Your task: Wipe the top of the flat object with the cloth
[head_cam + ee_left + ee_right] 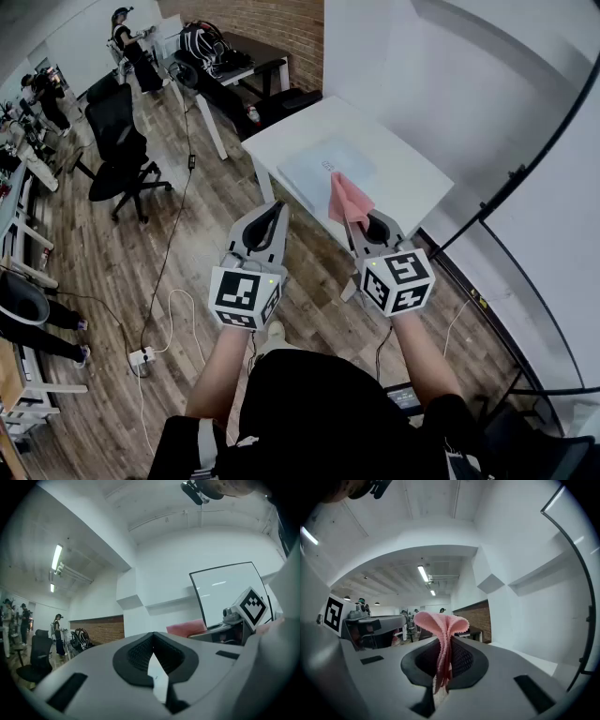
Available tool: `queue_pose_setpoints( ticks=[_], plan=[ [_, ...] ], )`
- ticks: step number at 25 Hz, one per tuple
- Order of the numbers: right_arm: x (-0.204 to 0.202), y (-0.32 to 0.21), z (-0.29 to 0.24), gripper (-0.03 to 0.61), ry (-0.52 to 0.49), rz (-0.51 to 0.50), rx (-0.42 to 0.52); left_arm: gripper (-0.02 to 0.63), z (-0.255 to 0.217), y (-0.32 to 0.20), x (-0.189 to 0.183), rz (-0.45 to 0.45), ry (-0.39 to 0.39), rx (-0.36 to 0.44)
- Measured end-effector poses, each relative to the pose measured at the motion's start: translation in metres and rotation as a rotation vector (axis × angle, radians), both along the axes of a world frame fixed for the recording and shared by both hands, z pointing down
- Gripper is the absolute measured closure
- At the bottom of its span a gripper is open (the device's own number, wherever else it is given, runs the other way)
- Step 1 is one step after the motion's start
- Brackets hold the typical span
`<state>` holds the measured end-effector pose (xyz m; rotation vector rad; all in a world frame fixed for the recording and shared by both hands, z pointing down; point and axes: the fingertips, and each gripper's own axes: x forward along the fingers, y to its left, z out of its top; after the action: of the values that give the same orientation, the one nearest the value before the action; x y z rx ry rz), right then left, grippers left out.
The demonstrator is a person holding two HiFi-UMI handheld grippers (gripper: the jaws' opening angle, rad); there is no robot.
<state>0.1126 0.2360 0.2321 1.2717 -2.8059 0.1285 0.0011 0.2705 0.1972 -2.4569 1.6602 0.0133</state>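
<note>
A pale flat object (323, 169) lies on the white table (398, 187) ahead of me. My right gripper (361, 225) is held level short of the table's near edge, shut on a pink cloth (347, 199) that stands up out of its jaws. In the right gripper view the cloth (443, 630) is pinched between the dark pads and fans out above them. My left gripper (270, 217) hovers beside it over the floor, left of the table, shut with nothing held. The left gripper view shows those jaws (152, 663) closed together, with the cloth (185, 629) off to the right.
A black office chair (117, 141) and a dark table with bags (234, 66) stand on the wooden floor to the left. Cables and a power strip (141, 356) lie on the floor. White partition walls (469, 84) close off the right side. People stand far back.
</note>
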Motion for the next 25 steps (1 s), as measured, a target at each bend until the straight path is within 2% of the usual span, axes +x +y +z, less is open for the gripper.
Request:
queue_pose_setpoints(
  ticks=[17, 25],
  plan=[
    [-0.006, 0.005, 0.013, 0.532, 0.009, -0.045, -0.052, 0.603, 0.000, 0.006, 0.001, -0.002, 0.012, -0.012],
    [-0.016, -0.007, 0.016, 0.532, 0.005, -0.054, -0.057, 0.603, 0.004, -0.003, -0.012, -0.017, 0.019, -0.014]
  ],
)
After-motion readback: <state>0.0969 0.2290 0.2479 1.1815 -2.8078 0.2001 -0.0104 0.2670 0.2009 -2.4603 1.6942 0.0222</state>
